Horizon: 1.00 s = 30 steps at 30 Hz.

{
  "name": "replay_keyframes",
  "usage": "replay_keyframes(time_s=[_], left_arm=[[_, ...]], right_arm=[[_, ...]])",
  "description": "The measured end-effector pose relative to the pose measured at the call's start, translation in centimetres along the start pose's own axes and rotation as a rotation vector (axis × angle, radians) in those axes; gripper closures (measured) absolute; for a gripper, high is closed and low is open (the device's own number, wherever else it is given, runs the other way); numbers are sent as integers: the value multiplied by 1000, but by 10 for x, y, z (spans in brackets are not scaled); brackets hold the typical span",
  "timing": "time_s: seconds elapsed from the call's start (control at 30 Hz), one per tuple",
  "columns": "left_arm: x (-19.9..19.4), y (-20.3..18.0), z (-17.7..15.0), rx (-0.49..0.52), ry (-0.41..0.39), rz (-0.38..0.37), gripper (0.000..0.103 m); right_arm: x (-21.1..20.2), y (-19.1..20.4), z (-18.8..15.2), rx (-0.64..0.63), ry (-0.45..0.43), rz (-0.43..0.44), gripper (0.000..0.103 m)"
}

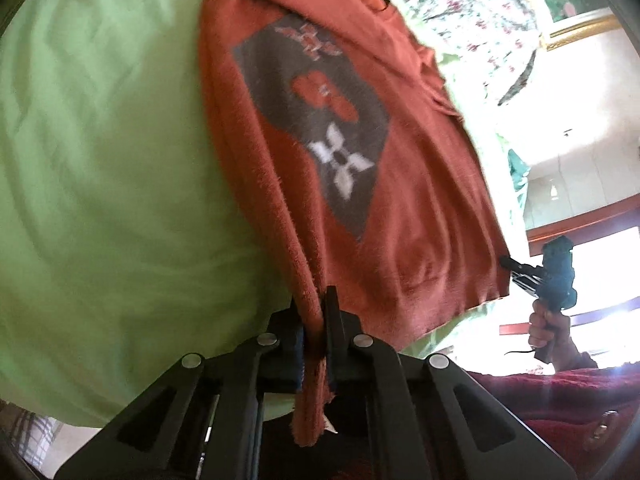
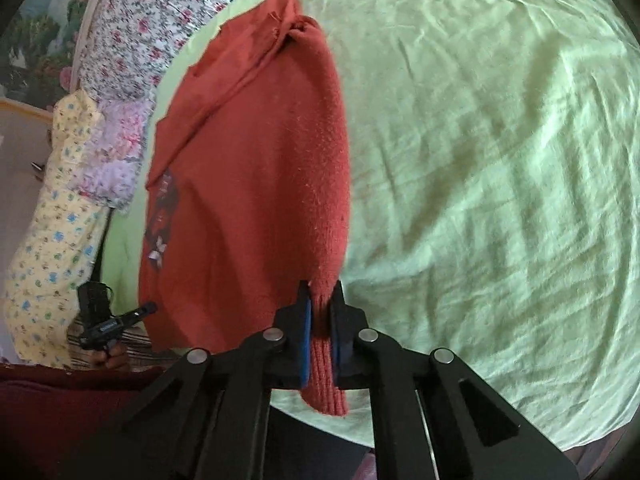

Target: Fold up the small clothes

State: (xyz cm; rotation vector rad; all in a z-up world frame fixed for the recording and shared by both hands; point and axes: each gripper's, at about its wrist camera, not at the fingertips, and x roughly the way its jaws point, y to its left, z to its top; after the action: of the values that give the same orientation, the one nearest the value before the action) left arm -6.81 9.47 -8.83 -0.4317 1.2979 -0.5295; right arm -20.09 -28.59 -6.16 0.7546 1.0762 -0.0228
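A small rust-orange knitted sweater (image 1: 400, 216) with a grey patterned patch hangs stretched above a light green bedsheet (image 1: 100, 160). My left gripper (image 1: 314, 300) is shut on one bottom corner of its hem. My right gripper (image 2: 320, 292) is shut on the other bottom corner, on the ribbed hem; it also shows in the left wrist view (image 1: 506, 260). In the right wrist view the sweater (image 2: 248, 184) hangs with its far end resting on the green bedsheet (image 2: 480, 160), and my left gripper (image 2: 148, 308) shows at the lower left.
A floral pillow or quilt (image 2: 132, 40) lies beyond the sweater at the head of the bed. A yellow and pink patterned cloth (image 2: 64, 200) lies at the left. A dark red garment (image 1: 560, 396) on the person is close below.
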Motion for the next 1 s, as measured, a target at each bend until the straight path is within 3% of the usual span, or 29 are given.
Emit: replay_keyframes(time_s=[0.2,0.43,0.7,0.8,1.0], left_arm=[[-38,-20,24,52,-97,-73,98],[-88,-36,95,87,-276,-104,98],[-95,-40,197,95,-431,-92,99],[-75,-34,243,50,-453,-66,99],[-45,-7,305,-36,-472,-17,101]], right_arm=[[-25,16,20,39,-117,149,95],[-53,53,76,20,-278,269,95],[-35,84,174,-25,-341,280,95],[-15,86,222,2,-354,262,95],[28,86,300,12,-318,227,95]])
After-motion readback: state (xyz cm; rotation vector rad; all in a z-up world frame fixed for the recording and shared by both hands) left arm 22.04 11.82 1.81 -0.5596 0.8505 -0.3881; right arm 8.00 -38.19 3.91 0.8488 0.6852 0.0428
